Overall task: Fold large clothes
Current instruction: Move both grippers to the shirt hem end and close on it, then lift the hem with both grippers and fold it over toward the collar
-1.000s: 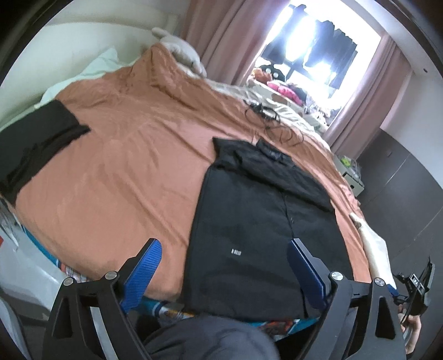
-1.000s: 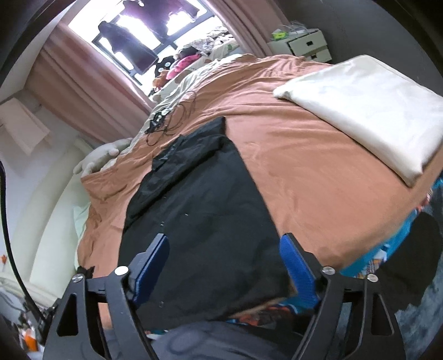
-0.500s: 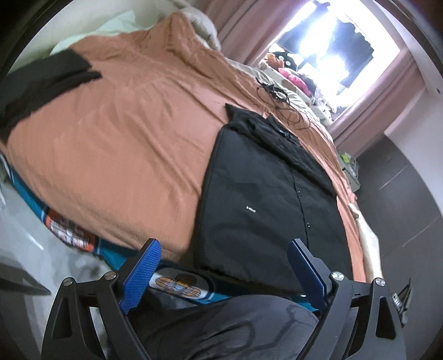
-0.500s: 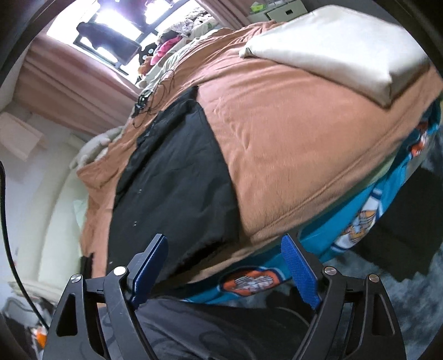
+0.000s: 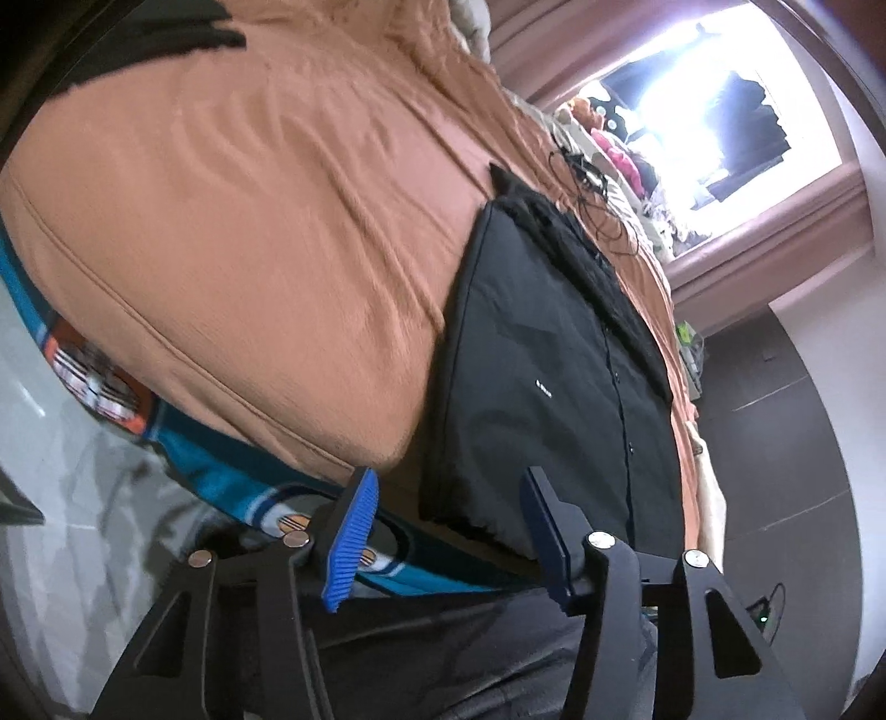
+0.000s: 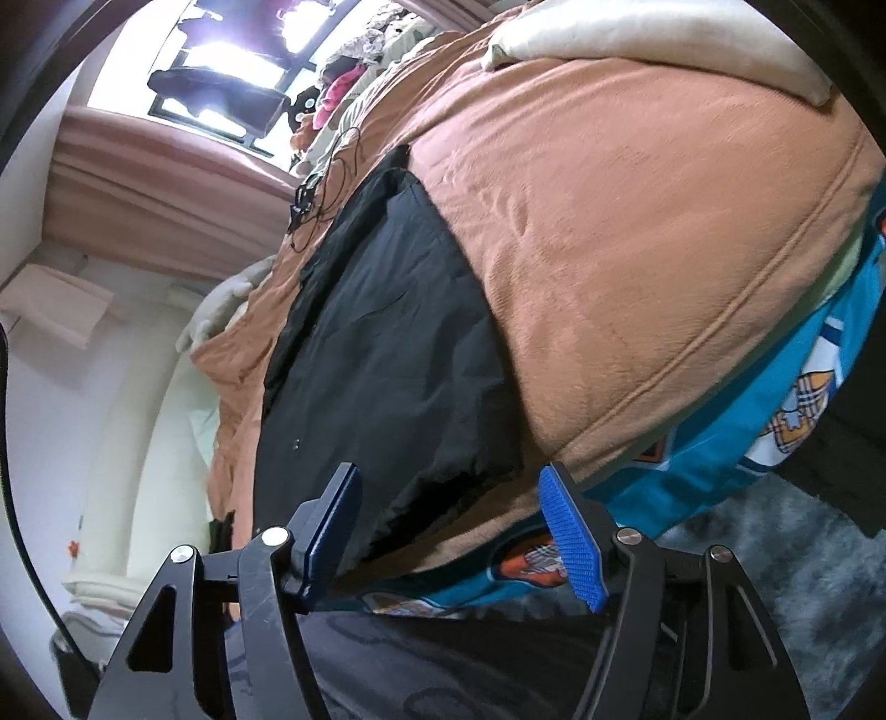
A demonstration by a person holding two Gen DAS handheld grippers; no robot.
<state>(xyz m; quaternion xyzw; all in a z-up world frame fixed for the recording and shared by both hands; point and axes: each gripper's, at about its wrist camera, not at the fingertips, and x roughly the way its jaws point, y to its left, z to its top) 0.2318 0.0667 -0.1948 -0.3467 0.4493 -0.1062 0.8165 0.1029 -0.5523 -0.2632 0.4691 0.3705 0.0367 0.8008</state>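
Black shirt [image 5: 554, 360] lies flat on the bed's orange blanket [image 5: 249, 221], hem at the near edge. Left gripper [image 5: 443, 531] & right gripper [image 6: 451, 526] both w/ fingers spread, holding nothing, just short of hem.

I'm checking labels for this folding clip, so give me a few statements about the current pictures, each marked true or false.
1. The black shirt lies on the orange blanket. True.
2. The left gripper is shut on the shirt's hem. False: its jaws stand apart with nothing between them, just short of the hem.
3. The right gripper is open. True.
4. A cream pillow lies on top of the shirt. False: it lies on the blanket, apart from the shirt.
5. Black cables lie on the bed beyond the shirt's collar end. True.
6. The shirt is white with a black label. False: it is black with a small white label.
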